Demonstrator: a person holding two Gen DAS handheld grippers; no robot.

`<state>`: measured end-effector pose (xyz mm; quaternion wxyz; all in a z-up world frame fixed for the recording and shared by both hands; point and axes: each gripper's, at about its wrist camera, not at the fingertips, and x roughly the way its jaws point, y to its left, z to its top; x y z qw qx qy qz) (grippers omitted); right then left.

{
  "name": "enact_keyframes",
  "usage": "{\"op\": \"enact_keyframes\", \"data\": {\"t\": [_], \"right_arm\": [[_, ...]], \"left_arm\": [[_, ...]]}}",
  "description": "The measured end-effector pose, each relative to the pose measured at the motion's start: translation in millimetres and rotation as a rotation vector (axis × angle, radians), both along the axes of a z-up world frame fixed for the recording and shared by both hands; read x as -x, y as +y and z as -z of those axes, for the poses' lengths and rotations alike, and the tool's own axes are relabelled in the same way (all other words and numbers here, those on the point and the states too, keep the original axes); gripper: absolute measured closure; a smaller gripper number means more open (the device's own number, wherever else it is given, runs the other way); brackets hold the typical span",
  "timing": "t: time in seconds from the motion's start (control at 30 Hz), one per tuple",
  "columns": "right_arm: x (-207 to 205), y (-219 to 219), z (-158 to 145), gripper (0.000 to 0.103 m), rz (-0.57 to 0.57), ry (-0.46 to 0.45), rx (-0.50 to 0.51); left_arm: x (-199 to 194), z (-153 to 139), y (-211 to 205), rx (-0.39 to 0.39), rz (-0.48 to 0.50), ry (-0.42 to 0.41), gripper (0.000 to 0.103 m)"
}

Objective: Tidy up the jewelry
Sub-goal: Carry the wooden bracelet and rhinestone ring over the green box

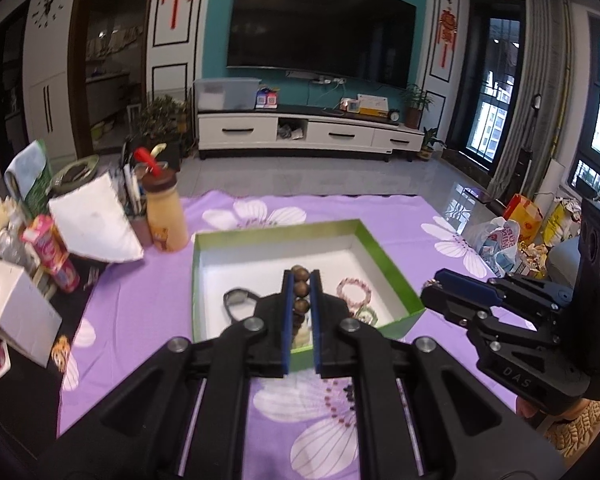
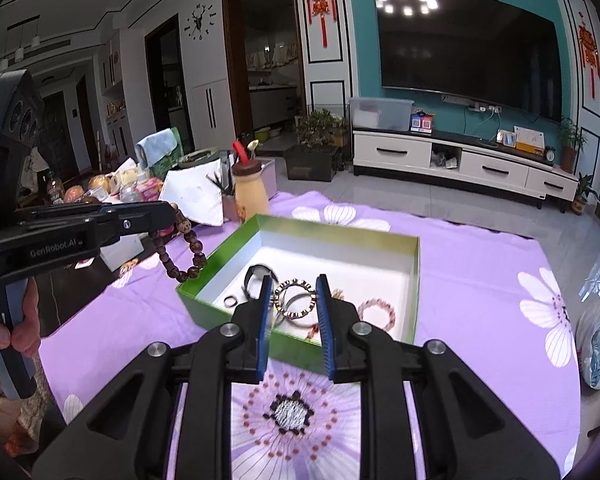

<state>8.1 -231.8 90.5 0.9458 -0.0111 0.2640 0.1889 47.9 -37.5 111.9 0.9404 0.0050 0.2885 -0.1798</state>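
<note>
My left gripper (image 1: 301,292) has its blue-padded jaws clamped on a brown wooden bead bracelet (image 2: 184,246). Along the gap between the jaws three beads stack in a line running forward, away from me; from the right wrist view the rest of the loop hangs down from the jaw tips, its long axis roughly vertical, in the air just outside the near left corner of the shallow green cardboard box with a white inside (image 2: 415,276).

My right gripper (image 2: 293,300) holds its jaws apart and grips nothing. Between them, further ahead and lower, lies a dark beaded ring-shaped bracelet with gold accents (image 2: 295,297) flat on the box floor, overlapping a thin silver bangle (image 2: 300,322). Left of my right jaws rest a black band (image 2: 256,278) and a small silver ring (image 2: 230,301); right of them lies a pink crystal bead bracelet (image 2: 377,314), also flat, its opening facing up. In the left wrist view, that pink bracelet sits just right of the left jaws and the black band just left of them.

The box stands on a purple cloth with white flowers (image 2: 480,280) spread over the counter. Beyond the left jaws' left side stands a yellow bottle with a brown cap (image 1: 165,216) beside a white folded paper (image 1: 94,220).
</note>
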Motion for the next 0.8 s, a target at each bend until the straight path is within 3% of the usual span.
{"op": "enact_keyframes", "data": {"t": [0.27, 0.8], "right_arm": [[-25.9, -1.8, 1.0, 0.082, 0.023, 0.008, 0.008], [-83.4, -0.1, 22.5, 0.082, 0.036, 0.080, 0.004]], "left_arm": [[-24.8, -1.4, -21.3, -0.015, 0.037, -0.002, 0.096], [-93.9, 38.4, -22.1, -0.006, -0.003, 0.125, 0.096]]}}
